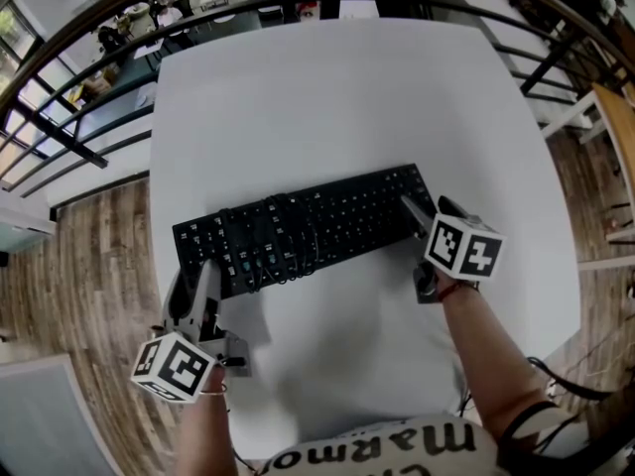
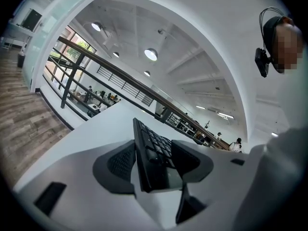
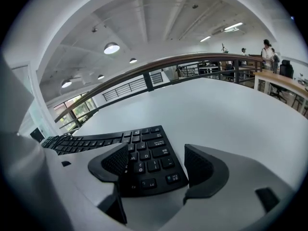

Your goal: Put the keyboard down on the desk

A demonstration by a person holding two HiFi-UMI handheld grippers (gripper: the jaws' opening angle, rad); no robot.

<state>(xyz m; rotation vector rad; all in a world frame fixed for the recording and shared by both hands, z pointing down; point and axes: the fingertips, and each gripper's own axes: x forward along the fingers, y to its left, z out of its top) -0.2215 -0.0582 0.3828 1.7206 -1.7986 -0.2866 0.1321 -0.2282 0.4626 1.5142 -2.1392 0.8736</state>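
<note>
The long black computer keyboard stretches across the middle of the white bench, its left end clenched edgewise in the left claw, while the right claw stands released astride its right end.

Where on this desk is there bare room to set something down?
Widest free patch: the desk beyond the keyboard, up to its far edge. A smaller one in front, between the left claw and right claw. Both keyboard ends are crowded.
</note>
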